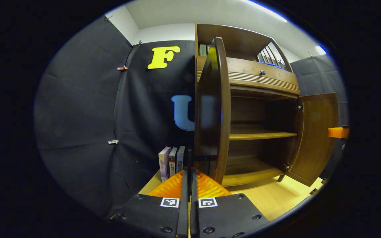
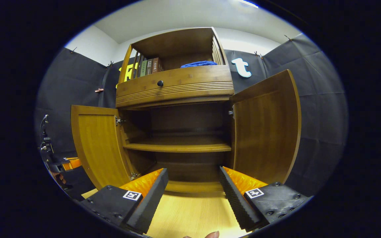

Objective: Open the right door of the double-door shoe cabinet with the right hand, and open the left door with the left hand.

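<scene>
The wooden shoe cabinet [image 2: 177, 86] has both doors swung wide, baring its dark inside. The right door [image 2: 266, 132] [image 1: 316, 135] stands out to the right and the left door [image 2: 99, 148] to the left. My right gripper [image 2: 193, 170] is open in front of the lower shelf and holds nothing. In the left gripper view my left gripper [image 1: 189, 172] is shut, its tips just left of the left door's [image 1: 218, 109] free edge. A dark stub on the door's face lies beside the tips; whether they pinch it is hidden. The left gripper [image 2: 58, 163] also sits beyond that door's edge.
A drawer with a black knob [image 2: 160, 83] runs above the doors. Books [image 2: 149, 66] and a blue cloth [image 2: 198, 63] lie on the top shelf. More books [image 1: 172, 162] stand on the pale wooden floor [image 2: 193, 211] left of the cabinet. An inner shelf [image 2: 177, 145] crosses the opening.
</scene>
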Motion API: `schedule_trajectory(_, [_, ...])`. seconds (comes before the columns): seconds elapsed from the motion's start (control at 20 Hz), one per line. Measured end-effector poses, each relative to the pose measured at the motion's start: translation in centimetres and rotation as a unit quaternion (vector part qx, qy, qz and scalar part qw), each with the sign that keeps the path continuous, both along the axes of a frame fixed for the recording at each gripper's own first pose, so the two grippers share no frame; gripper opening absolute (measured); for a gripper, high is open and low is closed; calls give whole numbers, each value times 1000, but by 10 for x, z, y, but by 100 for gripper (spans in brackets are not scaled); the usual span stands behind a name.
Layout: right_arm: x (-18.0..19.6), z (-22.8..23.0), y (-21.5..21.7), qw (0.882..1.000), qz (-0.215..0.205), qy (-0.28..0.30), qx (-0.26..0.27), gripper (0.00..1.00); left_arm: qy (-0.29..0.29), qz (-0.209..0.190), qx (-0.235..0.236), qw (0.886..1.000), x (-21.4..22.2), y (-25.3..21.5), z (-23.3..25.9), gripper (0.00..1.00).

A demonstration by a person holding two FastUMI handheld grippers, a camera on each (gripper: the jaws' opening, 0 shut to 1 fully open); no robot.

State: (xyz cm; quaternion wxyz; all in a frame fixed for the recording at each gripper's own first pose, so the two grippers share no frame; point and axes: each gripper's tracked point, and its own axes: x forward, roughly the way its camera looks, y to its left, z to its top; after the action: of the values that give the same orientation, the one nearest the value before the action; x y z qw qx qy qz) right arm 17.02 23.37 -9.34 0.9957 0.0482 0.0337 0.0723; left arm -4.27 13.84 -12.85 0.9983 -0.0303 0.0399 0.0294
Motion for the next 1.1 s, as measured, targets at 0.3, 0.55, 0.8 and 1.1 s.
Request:
schedule_trajectory(0.3, [6, 2, -7, 1000, 3, 1, 6, 98, -8, 17, -2, 1000, -31, -21, 8, 55])
schedule_trajectory(0.55, [9, 6, -15, 1000, 9, -2, 3, 98, 5, 10, 1, 1000, -39, -52, 3, 80])
schedule_trajectory(0.8, [12, 10, -27, 1000, 3, -8, 7, 98, -3, -13, 7, 1000, -32, -92, 16, 98])
schedule_trajectory(1.1, [16, 13, -39, 1000, -7, -16, 3, 98, 0, -34, 5, 999, -16, -129, 30, 98])
